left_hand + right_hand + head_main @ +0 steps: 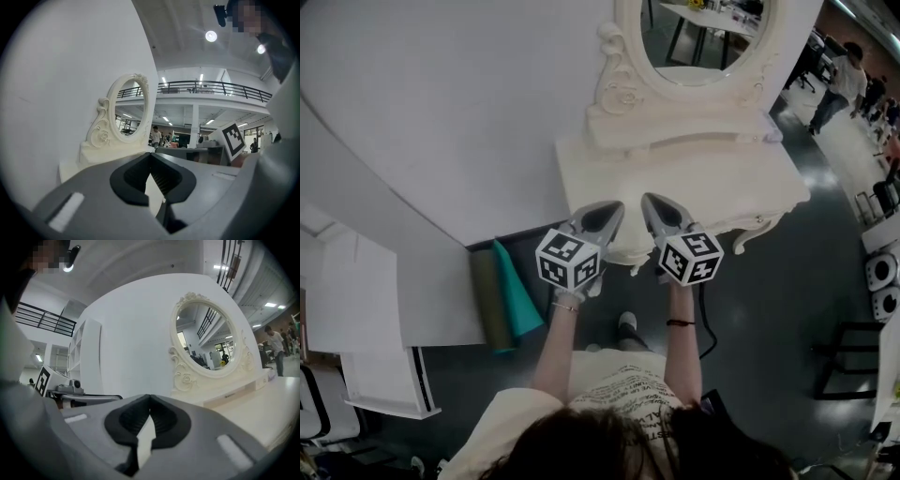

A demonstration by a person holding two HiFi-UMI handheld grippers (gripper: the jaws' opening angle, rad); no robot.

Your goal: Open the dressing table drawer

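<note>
Head view: dim, dressing table (741, 183) pale against dark floor (769, 309). Gripper views: ceiling lamps (211, 36) glare, fisheye bending, black corners, soft near foreground.

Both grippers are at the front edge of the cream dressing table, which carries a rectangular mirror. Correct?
The mirror on the dressing table is oval, not rectangular, as the right gripper view shows. The rest holds.

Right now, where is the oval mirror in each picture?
Head view: mirror at the top, right of middle.
Left gripper view: mirror left of middle, seen slantwise.
Right gripper view: mirror right of middle, in the upper half.
Shared landmark: the carved swirl at the frame's lower left.
</note>
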